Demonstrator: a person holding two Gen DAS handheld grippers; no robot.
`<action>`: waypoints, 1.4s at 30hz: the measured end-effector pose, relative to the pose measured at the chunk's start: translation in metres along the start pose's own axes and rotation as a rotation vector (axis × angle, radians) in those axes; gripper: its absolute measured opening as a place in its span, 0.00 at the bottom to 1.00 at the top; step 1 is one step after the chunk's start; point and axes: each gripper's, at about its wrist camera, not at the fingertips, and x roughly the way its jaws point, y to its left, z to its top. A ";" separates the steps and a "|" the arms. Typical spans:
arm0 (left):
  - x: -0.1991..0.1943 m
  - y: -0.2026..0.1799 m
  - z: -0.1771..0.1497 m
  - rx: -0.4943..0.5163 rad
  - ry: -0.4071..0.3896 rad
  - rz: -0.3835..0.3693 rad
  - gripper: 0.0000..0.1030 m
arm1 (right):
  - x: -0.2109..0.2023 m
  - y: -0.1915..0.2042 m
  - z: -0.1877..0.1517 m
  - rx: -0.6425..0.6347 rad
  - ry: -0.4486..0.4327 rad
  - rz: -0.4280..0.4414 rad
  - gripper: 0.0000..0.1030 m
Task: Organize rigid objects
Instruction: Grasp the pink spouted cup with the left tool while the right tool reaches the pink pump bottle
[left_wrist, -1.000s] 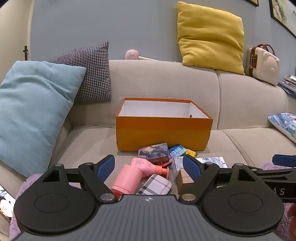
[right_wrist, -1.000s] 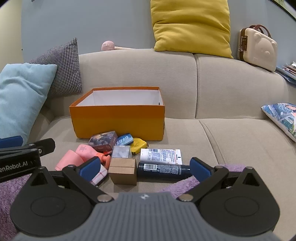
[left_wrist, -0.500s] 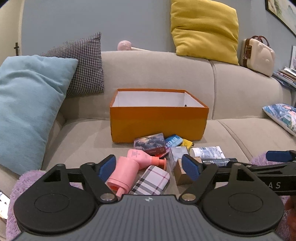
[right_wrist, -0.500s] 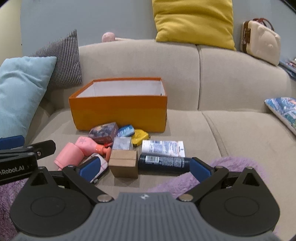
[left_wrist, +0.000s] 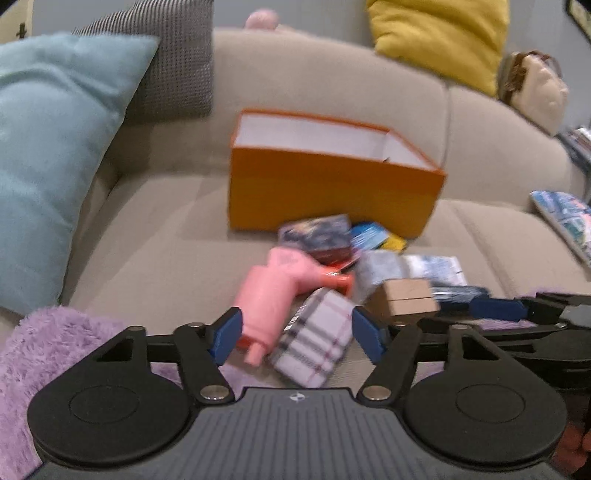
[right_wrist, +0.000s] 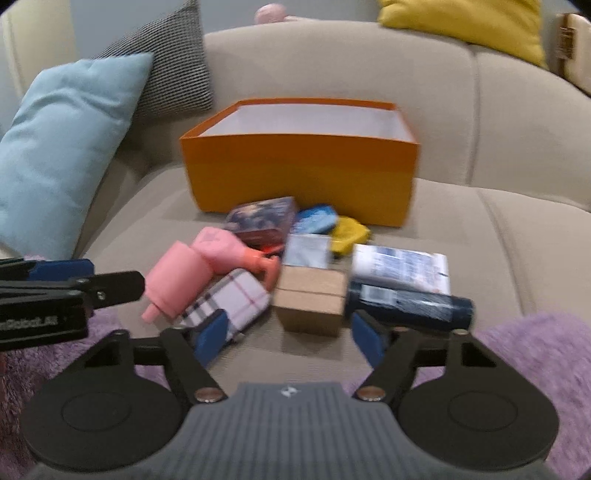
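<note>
An open orange box (left_wrist: 332, 192) (right_wrist: 299, 177) stands on the sofa seat with a pile of small items in front of it. My left gripper (left_wrist: 297, 332) hangs low over the pile, its jaws closing. A pink dryer-shaped item (left_wrist: 273, 291) and a plaid case (left_wrist: 314, 343) lie between the pads, untouched. My right gripper (right_wrist: 290, 338) is also closing, just short of a brown cardboard box (right_wrist: 310, 299). A dark blue can (right_wrist: 410, 304) and a white pack (right_wrist: 400, 264) lie to the right. Both views are blurred.
A light blue cushion (left_wrist: 55, 155) and a checked cushion (left_wrist: 173, 62) lean at the left, a yellow cushion (left_wrist: 439, 37) on the backrest. A purple fluffy throw (right_wrist: 535, 354) covers the seat's front edge. A cream mini suitcase (left_wrist: 535, 92) sits at the right.
Both grippers have moved forward and down toward the pile, which now looks larger. Both pairs of jaws stand narrower than before.
</note>
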 end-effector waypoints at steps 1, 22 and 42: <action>0.007 0.005 0.003 -0.007 0.032 0.001 0.72 | 0.006 0.002 0.004 -0.010 0.010 0.018 0.61; 0.114 0.028 0.018 0.068 0.408 0.015 0.79 | 0.141 0.031 0.071 -0.429 0.232 0.094 0.37; 0.068 0.043 0.035 -0.011 0.211 0.003 0.60 | 0.121 0.023 0.081 -0.377 0.233 0.165 0.00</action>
